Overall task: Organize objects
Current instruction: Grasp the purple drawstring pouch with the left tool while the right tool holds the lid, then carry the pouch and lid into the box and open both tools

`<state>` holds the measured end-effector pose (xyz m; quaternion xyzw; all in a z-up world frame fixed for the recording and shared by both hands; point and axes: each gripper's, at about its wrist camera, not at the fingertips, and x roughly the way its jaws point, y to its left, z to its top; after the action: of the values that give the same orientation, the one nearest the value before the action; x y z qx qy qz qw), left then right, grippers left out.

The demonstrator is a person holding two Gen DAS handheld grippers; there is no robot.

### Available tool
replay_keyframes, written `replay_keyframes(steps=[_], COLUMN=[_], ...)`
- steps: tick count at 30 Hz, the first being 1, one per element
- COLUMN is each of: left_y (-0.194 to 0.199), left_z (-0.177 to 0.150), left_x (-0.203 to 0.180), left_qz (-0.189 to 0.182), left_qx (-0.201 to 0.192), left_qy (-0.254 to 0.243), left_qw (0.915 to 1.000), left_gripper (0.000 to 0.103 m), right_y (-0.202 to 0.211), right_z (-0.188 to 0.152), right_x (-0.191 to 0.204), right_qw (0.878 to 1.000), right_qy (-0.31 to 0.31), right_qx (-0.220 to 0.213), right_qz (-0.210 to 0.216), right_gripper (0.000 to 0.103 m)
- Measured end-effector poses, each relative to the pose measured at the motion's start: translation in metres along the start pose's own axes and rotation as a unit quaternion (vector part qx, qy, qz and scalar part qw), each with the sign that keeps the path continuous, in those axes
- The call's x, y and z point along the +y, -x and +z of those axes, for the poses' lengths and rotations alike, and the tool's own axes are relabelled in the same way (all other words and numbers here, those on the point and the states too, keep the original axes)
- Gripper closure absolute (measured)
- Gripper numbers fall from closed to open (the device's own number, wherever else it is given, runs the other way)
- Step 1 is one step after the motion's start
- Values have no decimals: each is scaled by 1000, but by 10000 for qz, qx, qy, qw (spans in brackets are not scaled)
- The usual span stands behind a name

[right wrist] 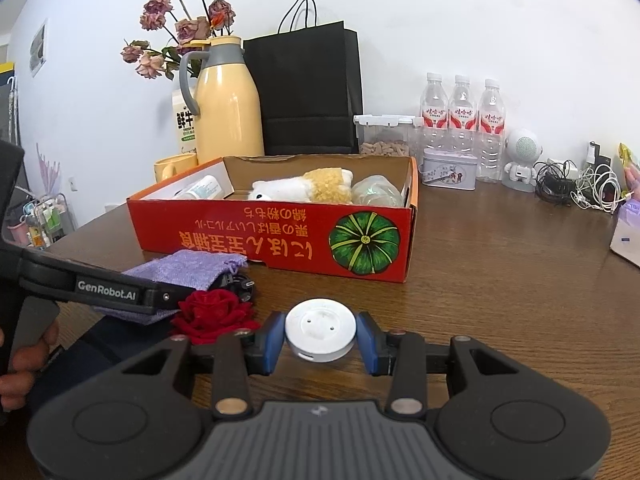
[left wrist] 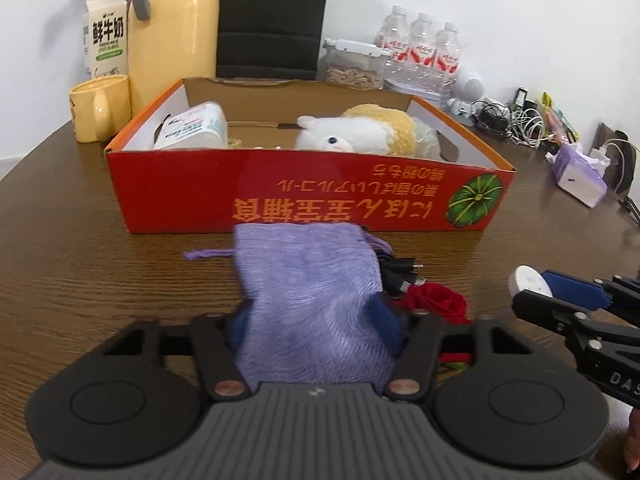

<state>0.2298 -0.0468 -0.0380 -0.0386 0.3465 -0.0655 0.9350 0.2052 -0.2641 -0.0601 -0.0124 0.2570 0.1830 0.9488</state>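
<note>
The step in hand looks like gathering the loose items in front of the red box [left wrist: 304, 196] and moving them into it. The left gripper [left wrist: 316, 320] is clamped on the purple pouch [left wrist: 308, 280], whose fabric bulges between the blue pads; the pouch lies on the worktop [left wrist: 100, 280] right in front of the box wall, its far end almost touching it. The right gripper [right wrist: 320, 338] grasps a white disc [right wrist: 320, 334] between its pads, just above the worktop and well short of the box.

The next move likely calls for lifting the pouch clear of the box's front wall and setting it down in the free space between the white bottle [left wrist: 192, 128] and the plush toy [left wrist: 344, 136]. The fabric is limp, so it may sag and catch on the rim. A black cable [left wrist: 400, 276] and a red rose [left wrist: 436, 300] lie tight against the pouch's side and could be dragged along.

The left wrist view shows the grip on the pouch and the cable beside it. The right wrist view hides that grip behind the left gripper's body, but it shows the disc's face, the rose whole, and a clear wrapped item [right wrist: 376, 194] at the box's right end.
</note>
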Motion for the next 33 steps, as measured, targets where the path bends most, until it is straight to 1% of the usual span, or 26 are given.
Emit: replay_keyframes(steps=[1, 2, 3, 4, 5, 7, 13, 18, 22, 28, 33], left_y=[1, 2, 3, 5, 7, 12, 35, 52, 63, 68, 60], left_z=[0, -1, -1, -1, -1, -1, 1, 6, 14, 43, 73], left_x=[-1, -2, -3, -3, -2, 0, 5, 10, 11, 12, 12], left_qz=[17, 69, 141, 180, 199, 201, 243, 276, 274, 271, 255], left_qx=[-32, -63, -99, -128, -154, -225, -581, -768, -958, -1265, -1437], left_qy=[-19, -29, -58, -64, -42, -7, -12, -7, -92, -145, -169], left_qw=[10000, 10000, 9998, 9997, 9997, 9995, 9980, 9967, 9950, 9915, 9891], left_gripper=[56, 65, 69, 80, 85, 88, 90, 90, 90, 90, 90], right_y=[0, 0, 0, 0, 0, 0, 1, 5, 8, 13, -4], right_z=[0, 0, 0, 0, 0, 0, 0, -1, 4, 38, 76], right_x=[0, 0, 0, 0, 0, -1, 1, 2, 14, 34, 47], right_qw=[10000, 10000, 10000, 10000, 10000, 10000, 10000, 9998, 9989, 9946, 9916], right_qy=[0, 1, 2, 3, 6, 11, 32, 75, 381, 821, 1006], right_qx=[5, 8, 6, 3, -2, -10, -58, -149, -248, -627, -807], right_qz=[-1, -1, -2, -1, -4, -4, -32, -79, -85, 9, 39], right_gripper=[65, 65, 65, 65, 65, 65, 65, 65, 65, 65, 65])
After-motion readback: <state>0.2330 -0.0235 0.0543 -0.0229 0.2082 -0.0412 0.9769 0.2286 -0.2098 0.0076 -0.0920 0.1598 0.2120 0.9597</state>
